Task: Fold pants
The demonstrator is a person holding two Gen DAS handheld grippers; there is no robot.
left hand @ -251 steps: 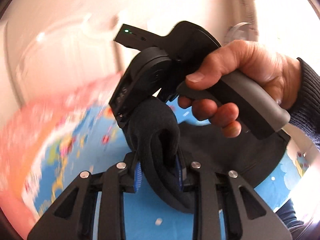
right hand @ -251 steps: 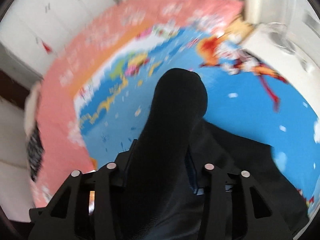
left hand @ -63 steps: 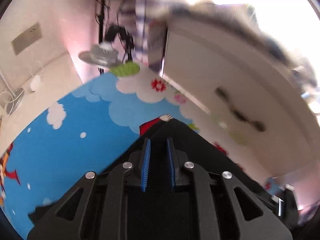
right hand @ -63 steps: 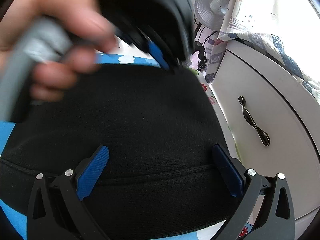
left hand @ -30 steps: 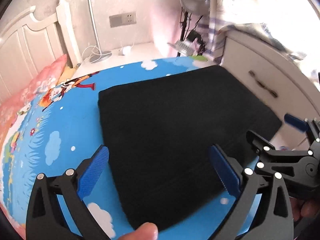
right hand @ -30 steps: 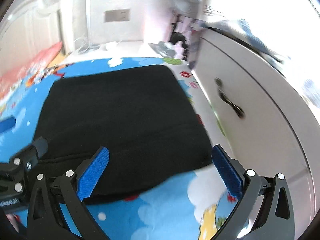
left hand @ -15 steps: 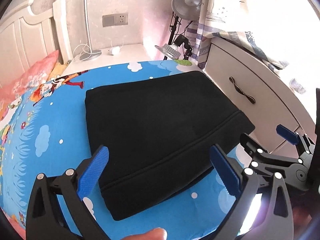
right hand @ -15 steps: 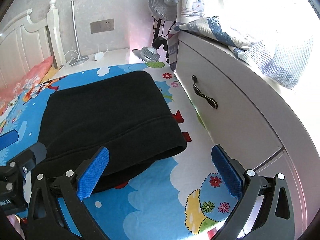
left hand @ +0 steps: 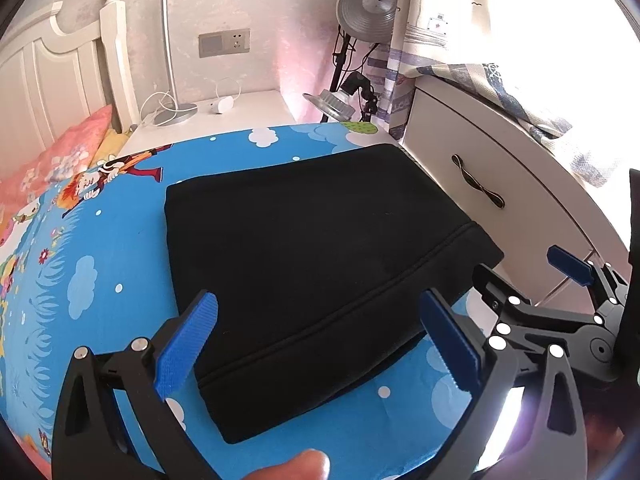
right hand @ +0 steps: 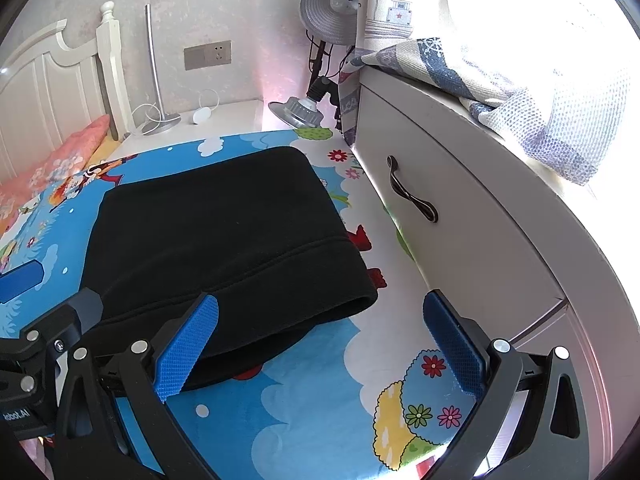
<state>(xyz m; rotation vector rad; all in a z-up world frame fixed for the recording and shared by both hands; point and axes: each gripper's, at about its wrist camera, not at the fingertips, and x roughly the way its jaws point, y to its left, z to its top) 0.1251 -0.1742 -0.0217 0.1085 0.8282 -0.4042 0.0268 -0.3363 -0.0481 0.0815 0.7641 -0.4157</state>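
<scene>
In the left wrist view, the left gripper (left hand: 320, 344) is hovering with its tongs spread wide and gripping nothing, while the pants (left hand: 320, 264) are lying as a compact black rectangle at 12 o'clock on the bed sheet (left hand: 100, 264), so the fold appears complete. In the right wrist view, the right gripper (right hand: 320, 344) is likewise gaping wide and empty, the pants (right hand: 224, 236) sitting at 10 o'clock beside the white drawer unit (right hand: 460, 216), probably released there to rest flat.

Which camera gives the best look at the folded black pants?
The left wrist view: the whole folded pants show, all edges visible. In the right wrist view, the pants have their near edge hidden behind both claws.
</scene>
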